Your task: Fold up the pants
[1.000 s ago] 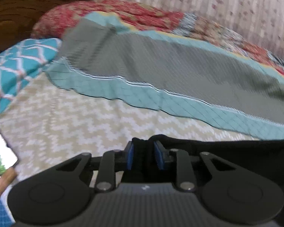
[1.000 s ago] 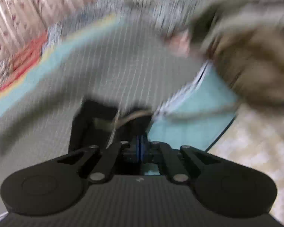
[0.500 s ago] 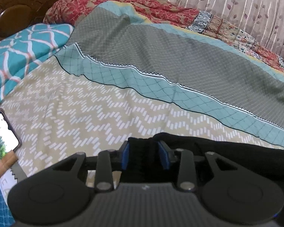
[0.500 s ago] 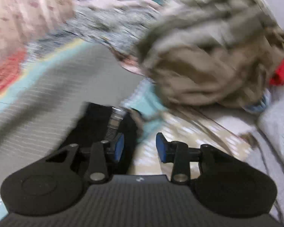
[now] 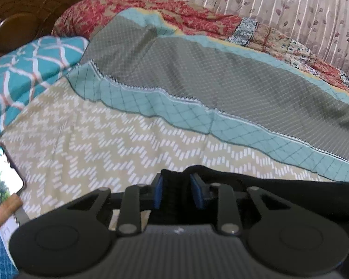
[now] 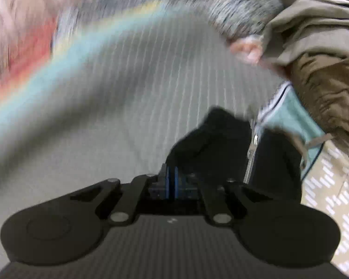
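Observation:
The black pants (image 5: 279, 193) lie on the patterned bedspread (image 5: 104, 139), stretching right from my left gripper (image 5: 176, 194). The left gripper is shut on a thick bunch of the black fabric between its blue pads. In the blurred right wrist view the pants (image 6: 221, 139) show their silver zipper (image 6: 252, 155) just ahead of the right gripper (image 6: 171, 181). Its blue pads are nearly together with dark fabric at them, pinching the pants left of the zipper.
A phone (image 5: 2, 179) with a lit screen lies at the left edge. A teal pillow (image 5: 23, 76) and wooden headboard (image 5: 23, 16) are far left. A red quilt (image 5: 174, 16) and curtain (image 5: 279, 7) lie behind. A brown jacket heap (image 6: 318, 53) sits at the right.
The right gripper was shut, opened beside the zipper, and has now closed on the pants further left. The left gripper keeps its hold, with the view shifting slightly.

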